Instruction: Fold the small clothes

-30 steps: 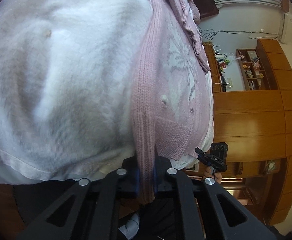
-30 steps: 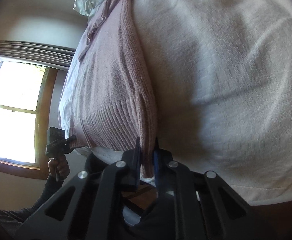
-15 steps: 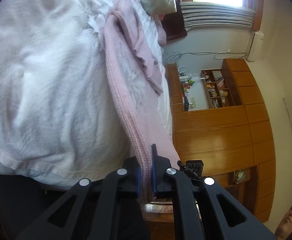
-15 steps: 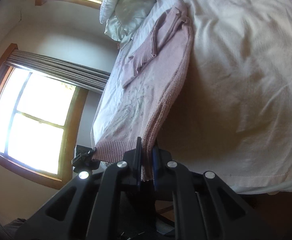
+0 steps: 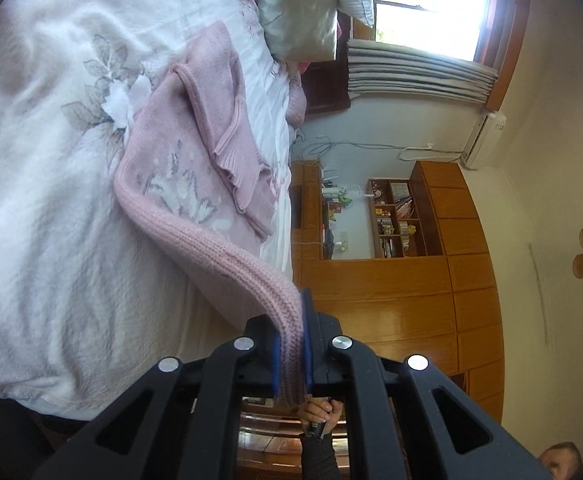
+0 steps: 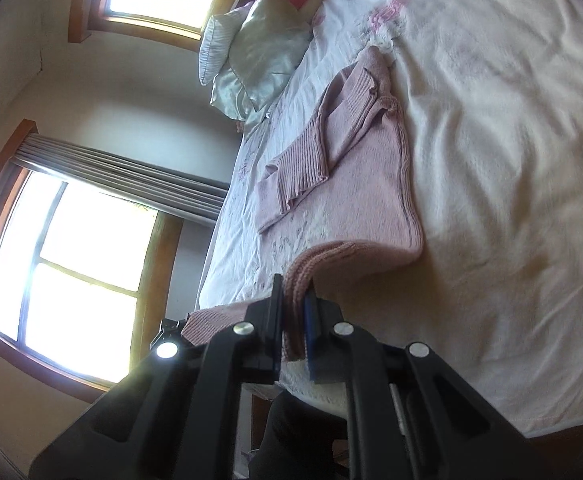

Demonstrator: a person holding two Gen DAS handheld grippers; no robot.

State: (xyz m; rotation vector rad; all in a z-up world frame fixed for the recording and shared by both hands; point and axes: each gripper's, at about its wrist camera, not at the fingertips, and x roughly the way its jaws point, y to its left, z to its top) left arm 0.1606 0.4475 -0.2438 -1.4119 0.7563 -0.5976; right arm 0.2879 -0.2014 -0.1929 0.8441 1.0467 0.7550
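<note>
A small pink knit sweater (image 5: 179, 184) with a pale flower pattern lies on the white bedspread (image 5: 51, 200), its sleeves folded over its chest. My left gripper (image 5: 291, 340) is shut on one corner of the ribbed hem, which rises off the bed in a curved band. In the right wrist view the same sweater (image 6: 355, 200) lies flat at its upper part, and my right gripper (image 6: 293, 320) is shut on the other hem corner, lifted above the bed. The other gripper (image 6: 171, 332) shows dimly at the left, behind the raised hem.
Satin pillows (image 5: 299, 12) lie at the head of the bed. Wooden cabinets and a bookshelf (image 5: 395, 216) line the wall beyond the bed's edge. Bright windows (image 6: 71, 240) with curtains stand on the other side. A person's hand (image 5: 319, 412) shows below my left gripper.
Both grippers have risen and pulled back from the bed, lifting the sweater's hem. The views now take in the whole sweater and the room instead of close fabric.
</note>
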